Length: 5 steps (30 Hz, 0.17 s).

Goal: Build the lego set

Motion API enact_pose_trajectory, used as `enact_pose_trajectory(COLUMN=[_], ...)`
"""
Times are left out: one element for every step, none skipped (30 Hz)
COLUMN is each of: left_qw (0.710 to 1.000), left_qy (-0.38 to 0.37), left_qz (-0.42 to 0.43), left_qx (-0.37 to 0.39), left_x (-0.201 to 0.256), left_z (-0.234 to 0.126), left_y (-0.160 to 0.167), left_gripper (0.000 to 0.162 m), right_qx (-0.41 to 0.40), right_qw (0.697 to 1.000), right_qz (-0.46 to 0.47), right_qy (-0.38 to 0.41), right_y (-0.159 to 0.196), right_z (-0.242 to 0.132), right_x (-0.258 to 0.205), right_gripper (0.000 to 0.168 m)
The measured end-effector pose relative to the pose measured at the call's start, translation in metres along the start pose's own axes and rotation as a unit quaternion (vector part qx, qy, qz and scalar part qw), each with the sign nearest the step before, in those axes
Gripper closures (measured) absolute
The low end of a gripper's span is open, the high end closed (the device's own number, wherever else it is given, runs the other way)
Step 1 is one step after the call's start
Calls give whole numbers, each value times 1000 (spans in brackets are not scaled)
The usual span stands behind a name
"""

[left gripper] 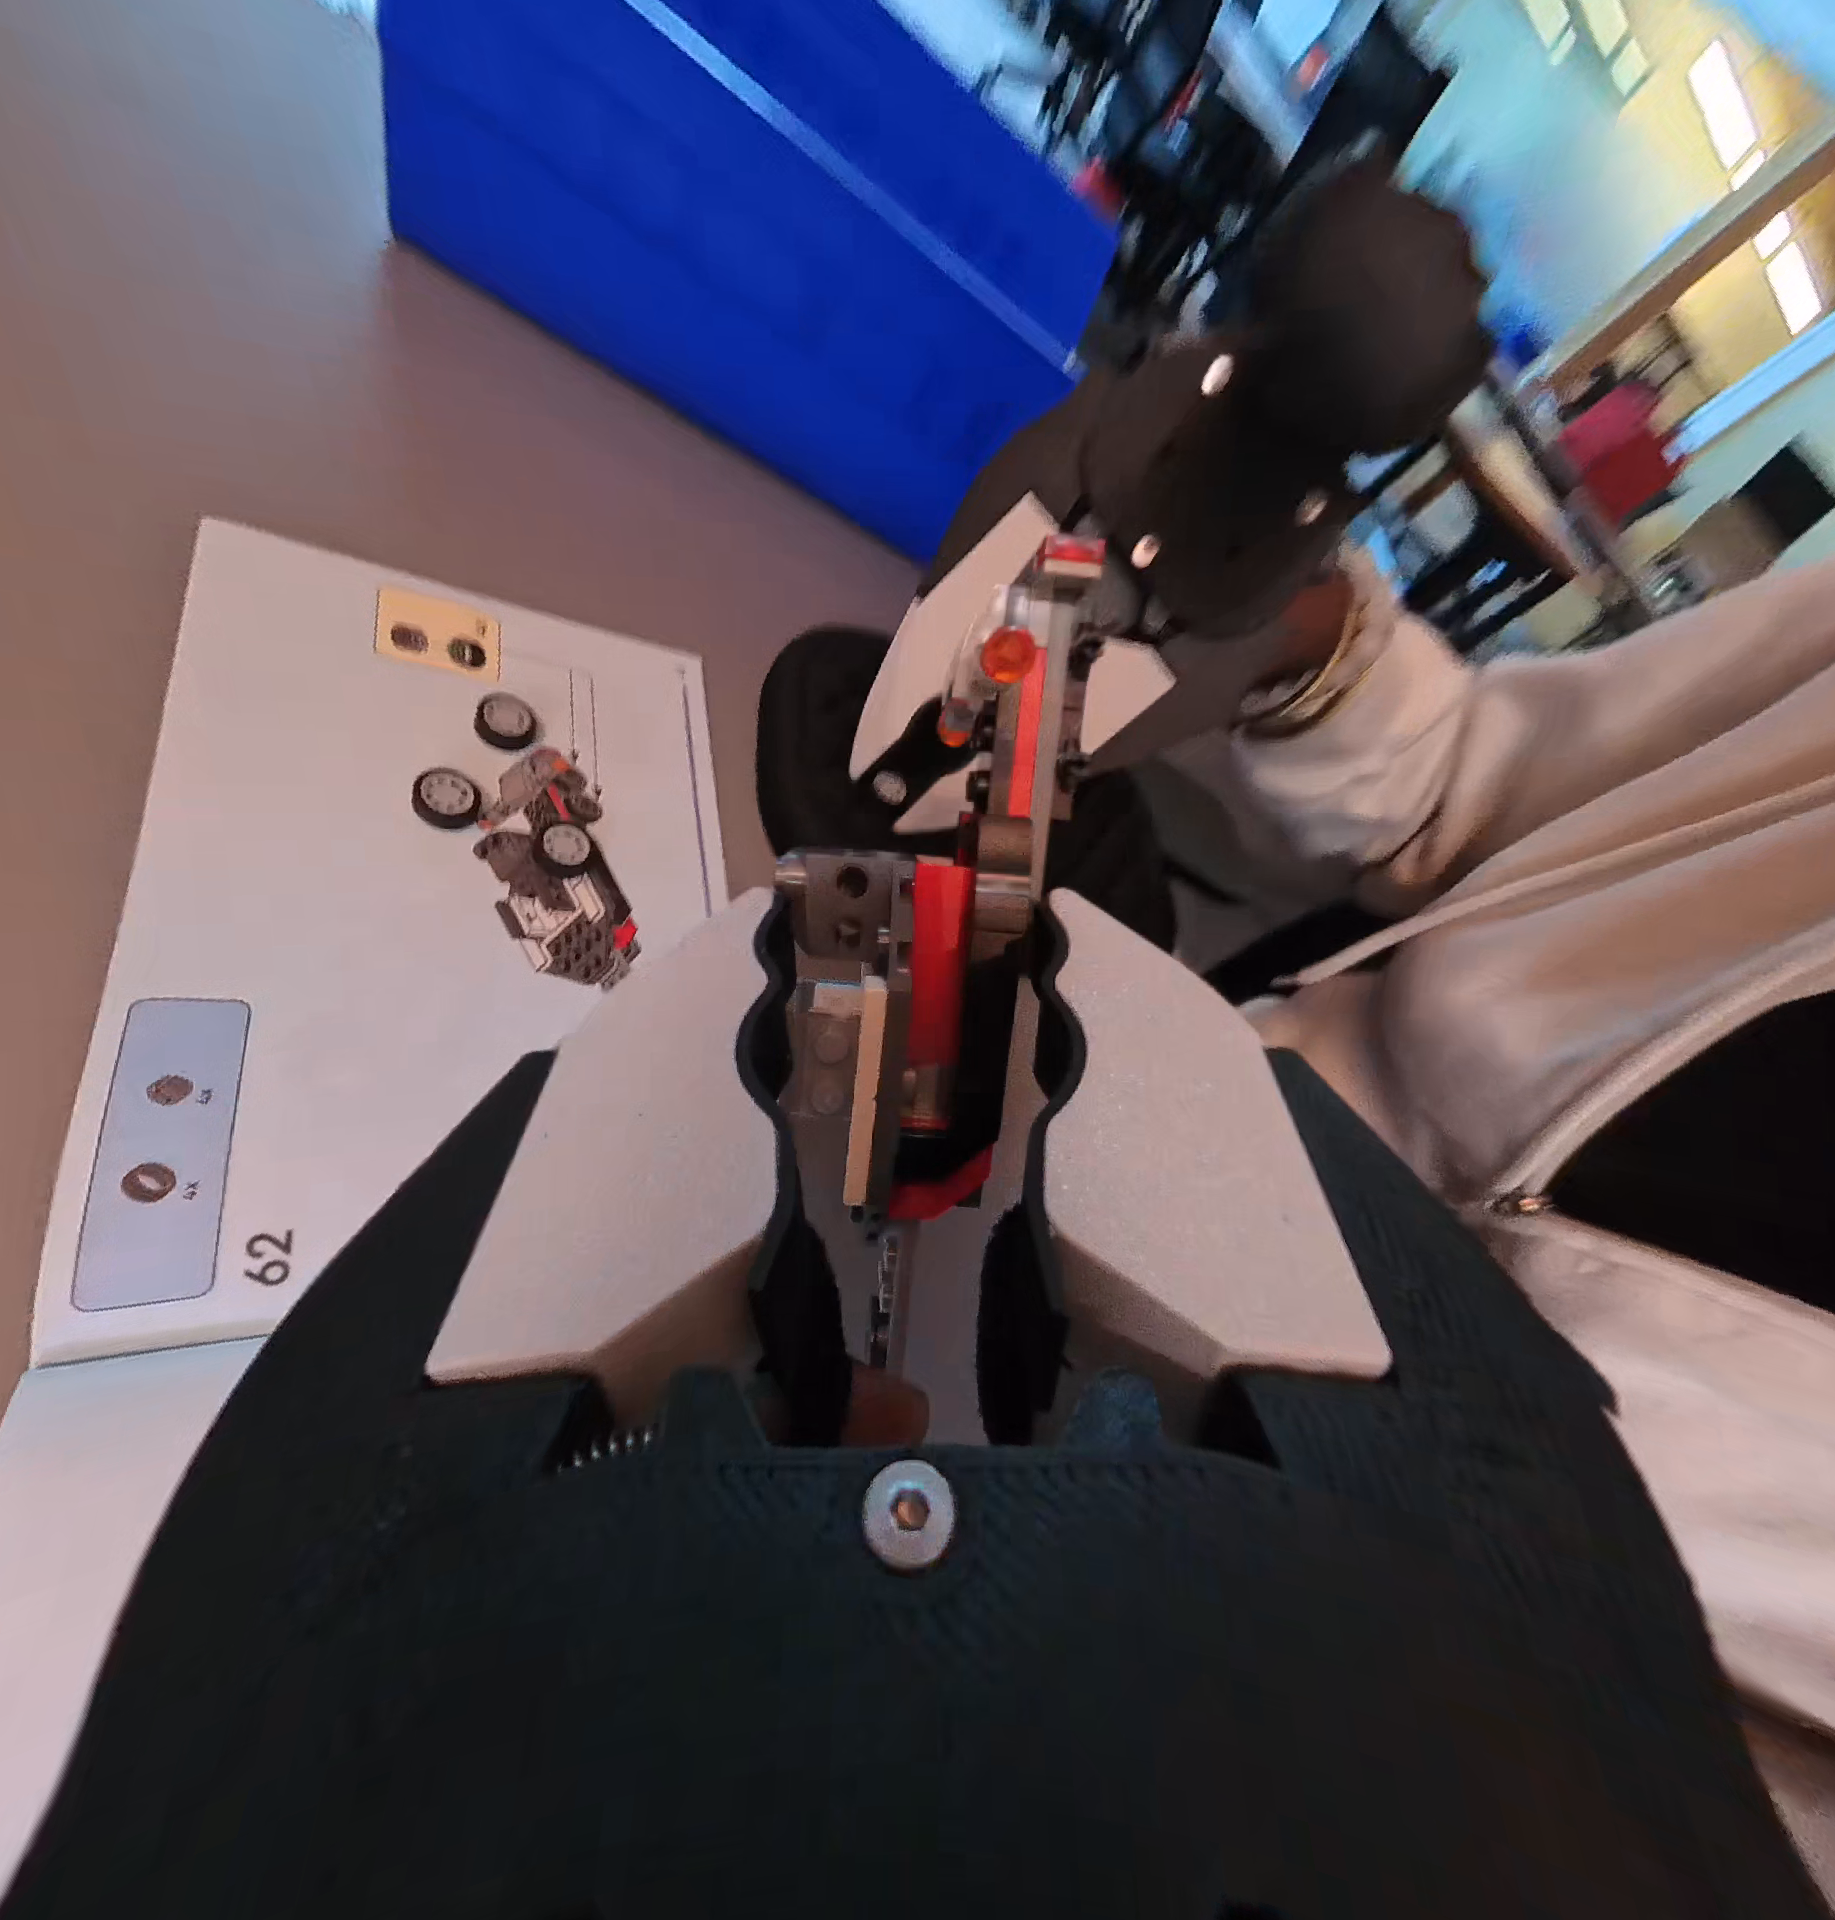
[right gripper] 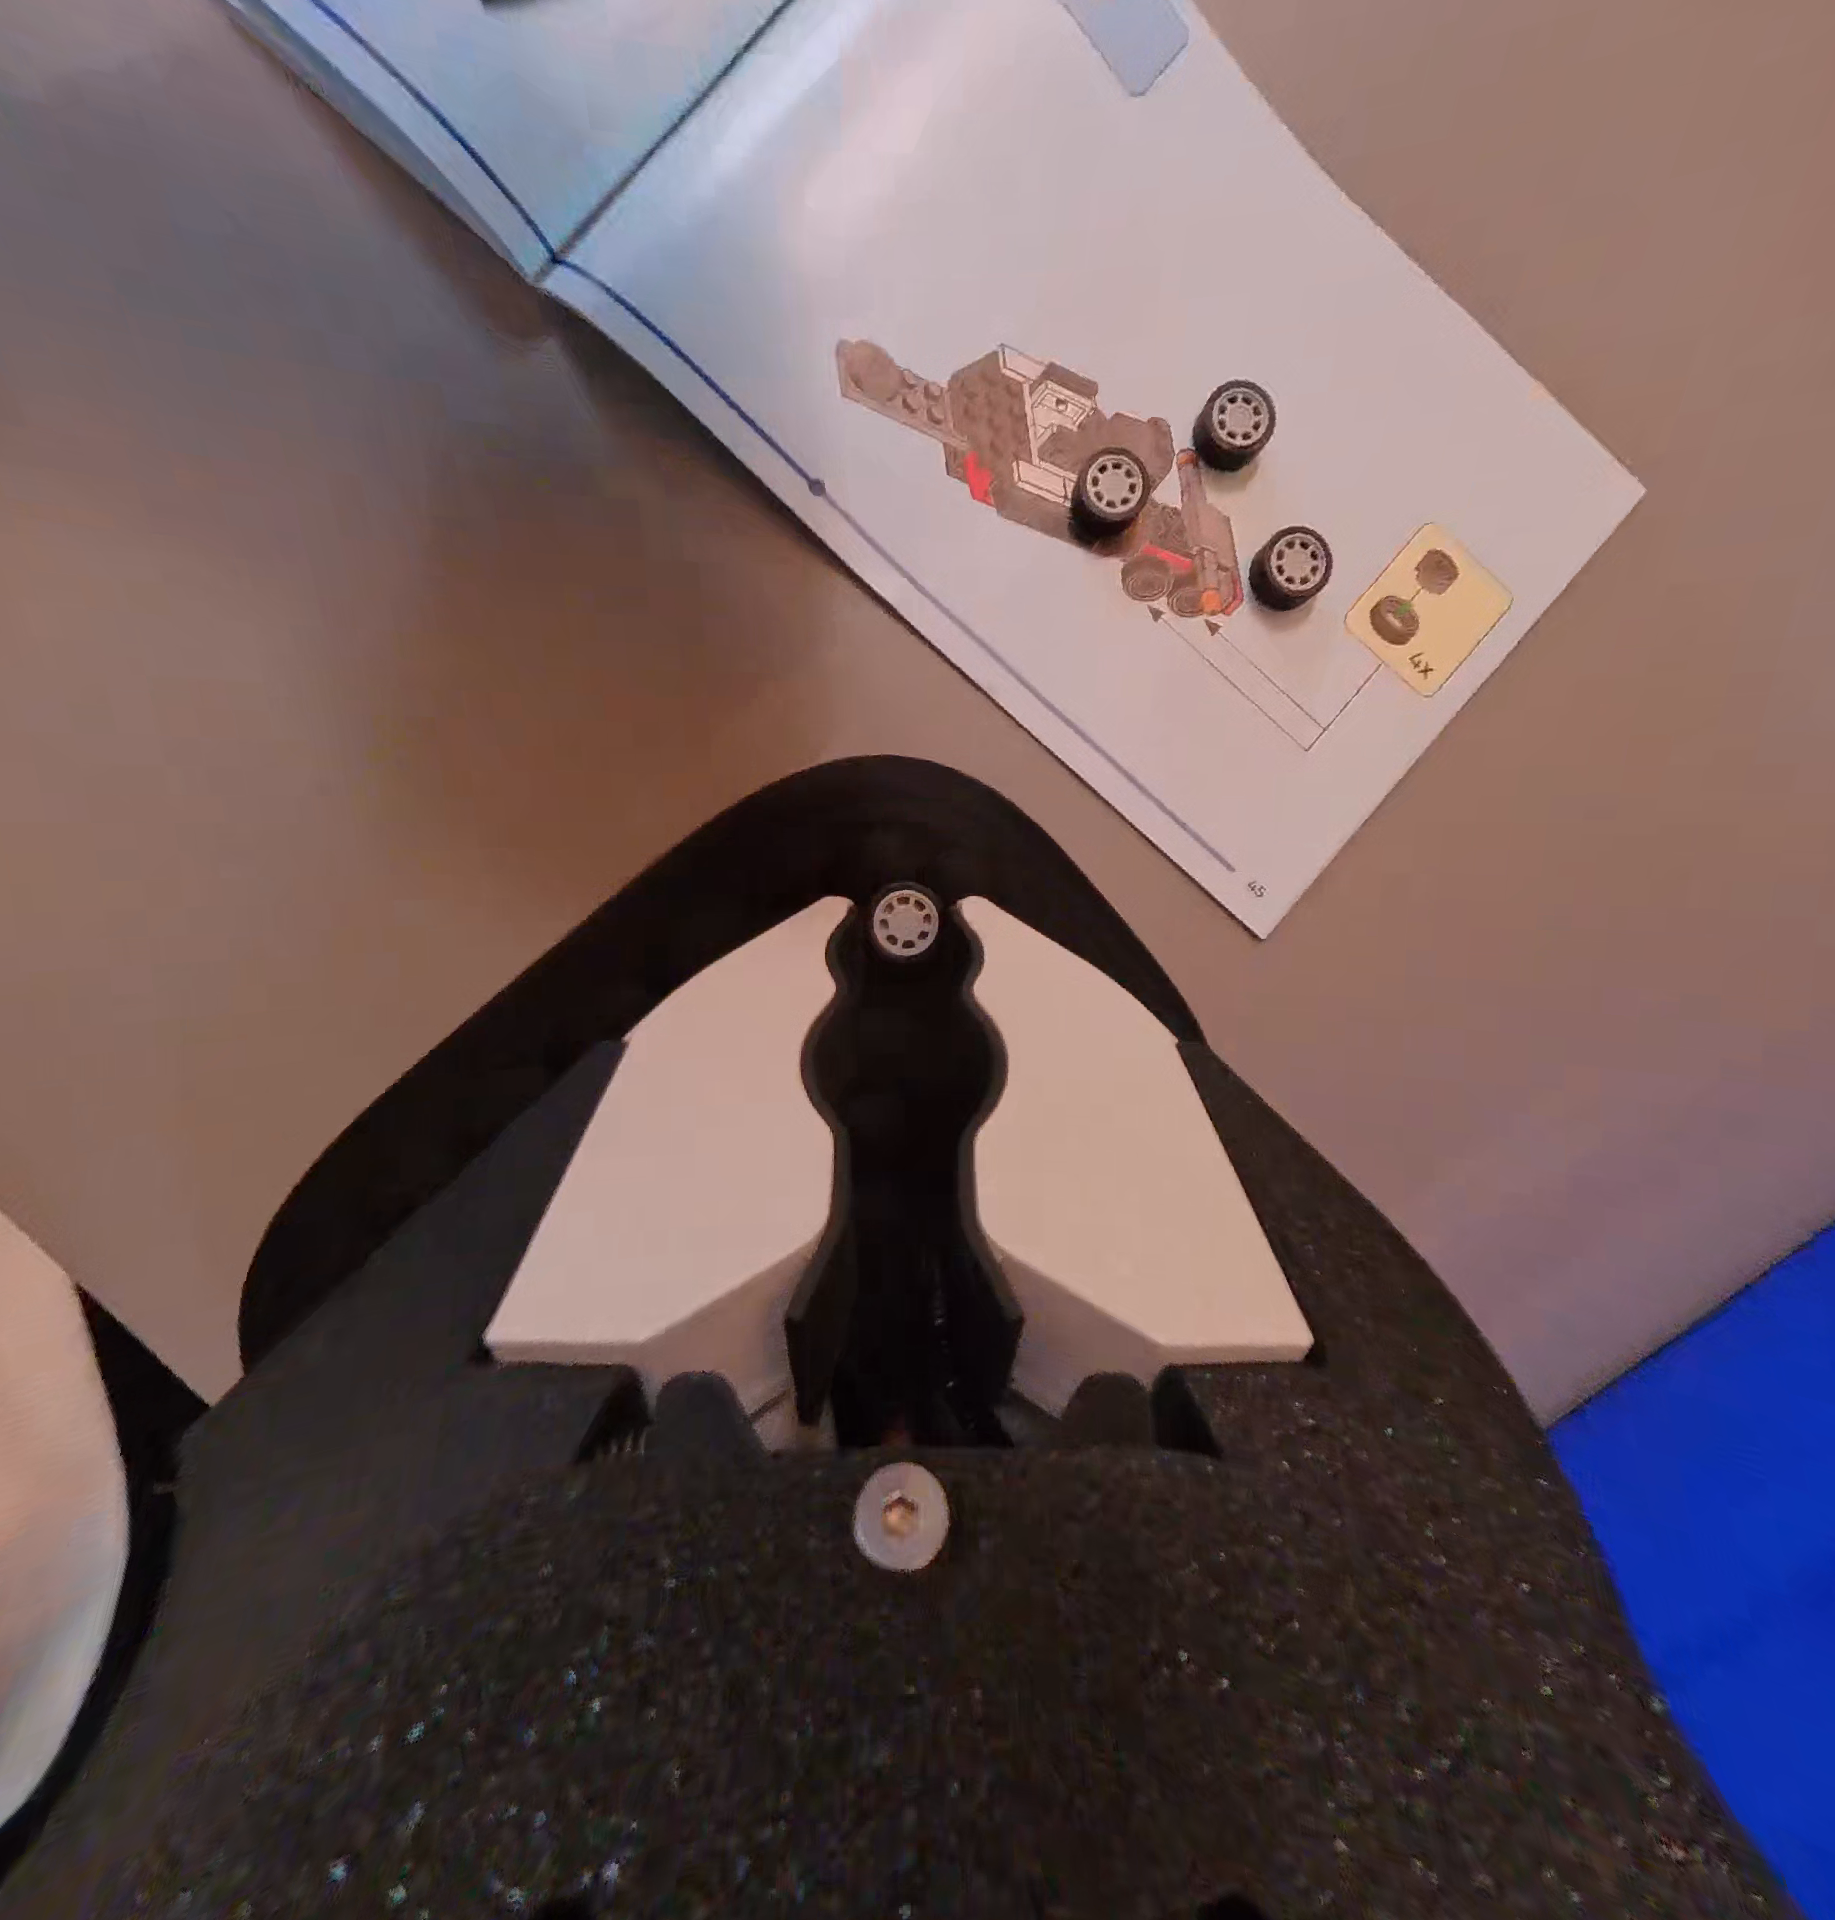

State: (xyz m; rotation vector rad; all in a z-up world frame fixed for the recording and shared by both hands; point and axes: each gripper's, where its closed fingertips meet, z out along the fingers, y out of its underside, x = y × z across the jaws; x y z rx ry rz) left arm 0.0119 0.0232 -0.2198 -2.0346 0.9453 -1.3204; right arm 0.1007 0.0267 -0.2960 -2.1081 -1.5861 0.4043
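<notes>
A: Our left tool (left gripper: 908,997) is narrowed onto the model (left gripper: 892,1039), a grey, white and red brick chassis clamped between the wavy black pads (left gripper: 762,1039), its length running forward past the tips.

B: And our right tool (right gripper: 902,935) is nearly closed on a wheel (right gripper: 905,921), a small black tyre with a pale grey spoked hub, pinched right at the tips.

A: Our left view shows that right tool (left gripper: 996,717) farther off, at the model's far end by its orange stud (left gripper: 1006,657); whether the wheel touches the model there, we cannot tell.

B: Only the left view shows the model. The right view looks down on the bare brown desk (right gripper: 321,623) and the open booklet (right gripper: 1100,260).

A: We see the booklet (left gripper: 321,935) in the left view too, flat and matte on the desk, plus a blue box (left gripper: 684,260) behind it and a pale sleeve (left gripper: 1515,935) at the right.

B: The tool shells are rough black printed plastic with smooth white finger blocks (right gripper: 705,1195). A blue corner (right gripper: 1723,1558) sits low right in our right view.
</notes>
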Motion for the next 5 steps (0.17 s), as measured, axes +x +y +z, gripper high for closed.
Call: enact_pose_trajectory(left_qw=[1000, 998, 996, 992, 987], left_qy=[11, 25, 42, 61, 81], left_qz=[-7, -15, -23, -32, -43], left_qx=[25, 52, 80, 107, 134], left_x=[2, 5, 8, 12, 15], left_z=[-5, -9, -14, -18, -22], left_y=[-6, -12, -17, -23, -28], left_gripper=[118, 118, 118, 118, 118], right_qx=[2, 4, 5, 13, 30], right_qw=[1000, 1000, 1000, 1000, 999], right_qz=[2, 9, 17, 25, 34], right_qy=[0, 2, 0, -5, -10], right_y=[0, 0, 0, -1, -4], right_z=[-1, -2, -2, -3, -4], right_x=[0, 1, 2, 2, 2], right_gripper=[150, 149, 142, 137, 130])
